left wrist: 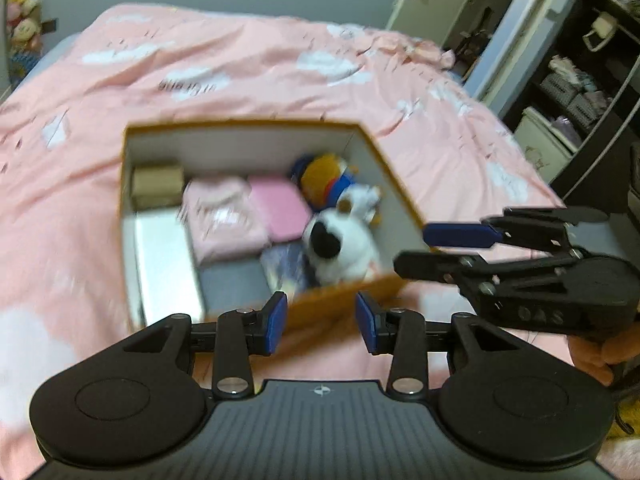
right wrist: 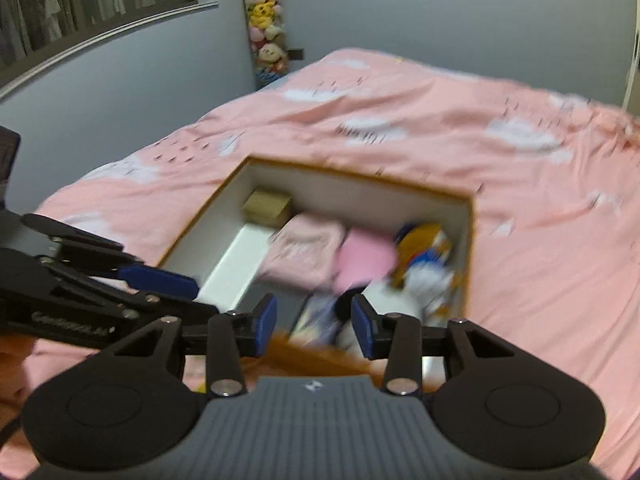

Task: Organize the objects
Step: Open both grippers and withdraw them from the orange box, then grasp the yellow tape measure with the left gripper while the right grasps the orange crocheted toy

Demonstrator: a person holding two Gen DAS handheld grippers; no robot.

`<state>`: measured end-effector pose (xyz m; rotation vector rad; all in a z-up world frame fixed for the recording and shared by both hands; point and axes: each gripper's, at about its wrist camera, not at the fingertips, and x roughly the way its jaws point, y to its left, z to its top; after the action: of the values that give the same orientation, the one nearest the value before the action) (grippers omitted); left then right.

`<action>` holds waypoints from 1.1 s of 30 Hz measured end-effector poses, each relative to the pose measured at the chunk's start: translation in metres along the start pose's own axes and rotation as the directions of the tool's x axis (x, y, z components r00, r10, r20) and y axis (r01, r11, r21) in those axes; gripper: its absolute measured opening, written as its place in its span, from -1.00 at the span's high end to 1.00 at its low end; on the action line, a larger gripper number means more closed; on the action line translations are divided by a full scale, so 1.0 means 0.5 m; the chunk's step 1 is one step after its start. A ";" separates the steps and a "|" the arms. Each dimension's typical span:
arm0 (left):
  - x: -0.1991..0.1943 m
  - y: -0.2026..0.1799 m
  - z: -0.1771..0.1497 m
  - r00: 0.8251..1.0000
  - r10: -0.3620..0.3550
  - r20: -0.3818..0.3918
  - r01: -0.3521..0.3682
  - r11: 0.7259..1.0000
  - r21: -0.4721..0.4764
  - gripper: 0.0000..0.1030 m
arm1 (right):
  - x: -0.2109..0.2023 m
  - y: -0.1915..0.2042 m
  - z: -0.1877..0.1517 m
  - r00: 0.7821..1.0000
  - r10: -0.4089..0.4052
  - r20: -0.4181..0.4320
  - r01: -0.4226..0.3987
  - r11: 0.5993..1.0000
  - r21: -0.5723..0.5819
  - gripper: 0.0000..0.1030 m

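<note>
The left gripper [left wrist: 321, 322] and right gripper [right wrist: 314, 330] are both hanging with blue pads spread, gripping nothing, just above the near rim of the orange-edged box [left wrist: 400, 184]. The box is sitting mid-frame on the pink bedspread [left wrist: 240, 60], its long axis running across, holding a black-and-white plush [left wrist: 340, 244], folded pink clothes [left wrist: 224, 220] and a small carton [left wrist: 157, 185].

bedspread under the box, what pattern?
The bedspread is pink with white clouds and small dark dashes; clearest in the right wrist view.
</note>
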<state>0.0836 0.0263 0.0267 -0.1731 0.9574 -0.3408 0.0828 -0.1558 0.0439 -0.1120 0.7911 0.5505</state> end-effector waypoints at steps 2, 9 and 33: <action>0.014 0.006 -0.027 0.999 0.047 -0.028 -0.048 0.999 -0.021 0.05 | 0.015 0.012 -0.037 0.999 0.015 -0.046 -0.015 1.000 0.020 0.10; 0.097 0.022 -0.096 0.972 0.181 -0.147 -0.186 0.982 -0.024 -0.05 | 0.121 0.002 -0.152 0.962 0.020 -0.273 0.033 0.982 0.187 -0.10; 0.150 0.062 -0.150 0.959 0.134 -0.249 -0.169 0.977 -0.127 -0.49 | 0.215 -0.004 -0.234 0.903 0.115 -0.415 0.024 0.949 0.315 0.19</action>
<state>0.0680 0.0287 -0.0825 -0.1948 1.2286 -0.1502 0.0697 -0.1461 -0.1140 0.0845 1.3082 0.4413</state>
